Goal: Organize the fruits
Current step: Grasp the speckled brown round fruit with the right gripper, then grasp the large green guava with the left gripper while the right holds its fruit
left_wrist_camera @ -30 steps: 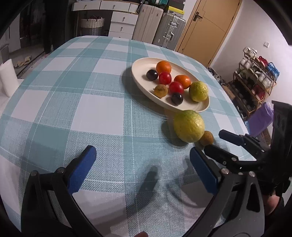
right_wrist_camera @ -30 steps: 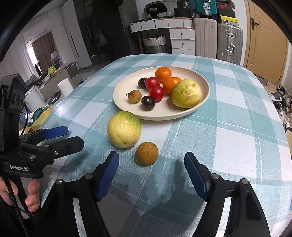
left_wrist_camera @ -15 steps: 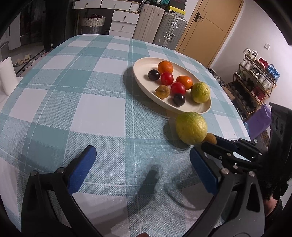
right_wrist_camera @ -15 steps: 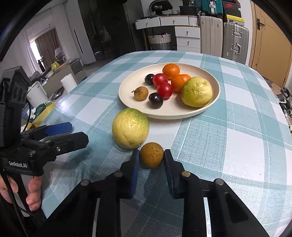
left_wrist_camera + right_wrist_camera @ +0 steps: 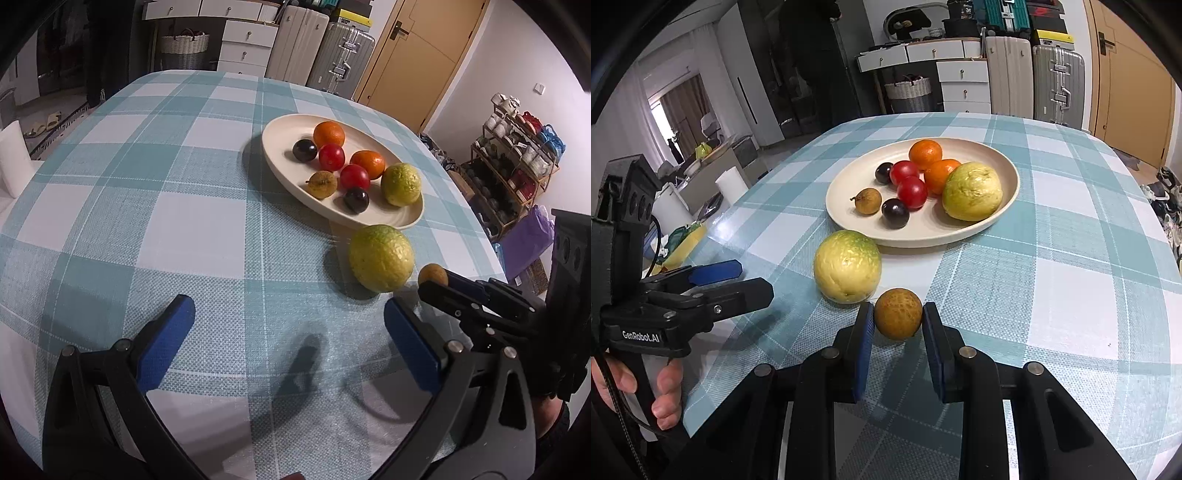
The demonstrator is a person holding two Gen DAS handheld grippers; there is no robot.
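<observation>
Teal-and-white checked cloth covers the table, and its near edge runs just below both grippers. Nearest in the right wrist view, the right gripper has its blue pads closed against the two sides of a small brown fruit, which sits at the cloth surface; whether it is lifted clear cannot be told. Just beside that fruit, on its left, rests a large yellow-green fruit on the bare cloth, close to but apart from the plate rim. At the left border a hand grips the handle of the left gripper, whose blue fingers stand wide apart over open cloth with nothing between them. Cloth ahead of the left gripper is unoccupied across the whole left half of the table as far as the rounded far edge. Farther in, right of centre, stands a cream plate holding a second yellow-green fruit, two oranges, two red fruits, two dark plums and a small brown stemmed fruit; its right portion is bare. Beyond the table stand white drawers, a woven basket, suitcases and a tan door.
</observation>
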